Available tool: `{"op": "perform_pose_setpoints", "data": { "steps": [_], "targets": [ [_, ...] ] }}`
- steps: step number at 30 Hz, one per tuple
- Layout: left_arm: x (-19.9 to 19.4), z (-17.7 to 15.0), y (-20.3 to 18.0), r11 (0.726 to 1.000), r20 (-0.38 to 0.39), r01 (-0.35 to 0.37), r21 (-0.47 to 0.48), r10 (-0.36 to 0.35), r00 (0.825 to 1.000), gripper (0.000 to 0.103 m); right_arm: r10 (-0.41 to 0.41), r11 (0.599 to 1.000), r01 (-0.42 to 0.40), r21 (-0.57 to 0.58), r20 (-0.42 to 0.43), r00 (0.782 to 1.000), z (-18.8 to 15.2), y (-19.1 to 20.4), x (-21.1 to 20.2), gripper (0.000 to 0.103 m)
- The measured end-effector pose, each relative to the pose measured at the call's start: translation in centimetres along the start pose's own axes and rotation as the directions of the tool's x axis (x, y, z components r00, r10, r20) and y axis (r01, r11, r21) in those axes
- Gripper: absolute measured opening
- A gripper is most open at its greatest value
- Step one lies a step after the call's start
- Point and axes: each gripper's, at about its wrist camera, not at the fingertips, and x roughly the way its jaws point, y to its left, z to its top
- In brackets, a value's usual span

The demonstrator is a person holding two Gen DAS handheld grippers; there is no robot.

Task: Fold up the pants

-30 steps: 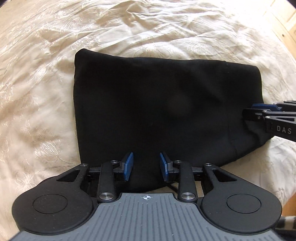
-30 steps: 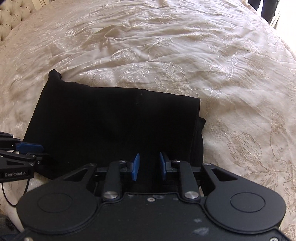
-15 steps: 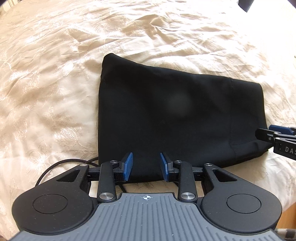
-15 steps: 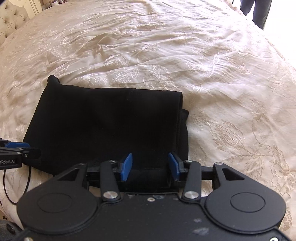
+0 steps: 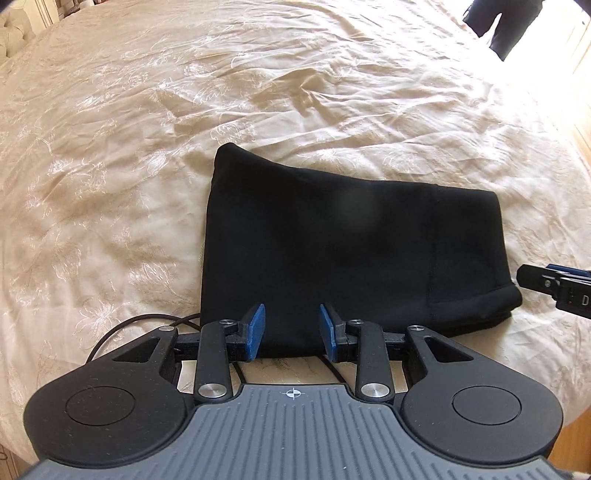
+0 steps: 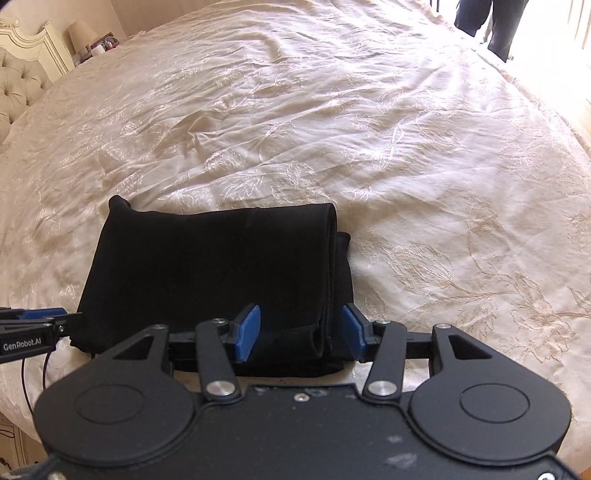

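Note:
The black pants (image 5: 343, 251) lie folded into a compact rectangle on the cream bedspread; they also show in the right wrist view (image 6: 210, 273). My left gripper (image 5: 291, 330) is open and empty, above the near edge of the pants. My right gripper (image 6: 301, 330) is open and empty, its pads wide apart over the near right corner, where the stacked fold edges show. Each gripper's tip shows at the side of the other view, just off the pants' ends.
The cream embroidered bedspread (image 6: 369, 129) spreads wide beyond the pants. A black cable (image 5: 122, 328) lies on it at the near left. A tufted headboard (image 6: 18, 81) stands at far left. A person's dark legs (image 6: 491, 26) stand beyond the far right bed edge.
Both grippers have drawn back and risen away from the pants. The right gripper's jaws have opened wider. The pants lie still in their folded shape.

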Motion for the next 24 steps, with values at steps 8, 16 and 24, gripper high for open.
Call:
{"op": "perform_pose_setpoints", "data": {
  "steps": [8, 16, 24],
  "targets": [
    [-0.4, 0.0, 0.4, 0.999, 0.03, -0.03, -0.025, 0.031, 0.999, 0.032, 0.041, 0.999, -0.041, -0.004, 0.036, 0.999, 0.6, -0.4, 0.2, 0.061],
    [0.8, 0.3, 2.8, 0.998, 0.03, -0.033, -0.06, 0.035, 0.999, 0.032, 0.038, 0.999, -0.038, 0.001, 0.032, 0.999, 1.5, -1.0, 3.0, 0.069],
    [4.0, 1.9, 4.2, 1.0, -0.006, -0.008, -0.021, 0.008, 1.0, 0.032, 0.034, 0.993, -0.028, 0.117, -0.053, 0.998, 1.2, -3.1, 6.7, 0.084]
  ]
}}
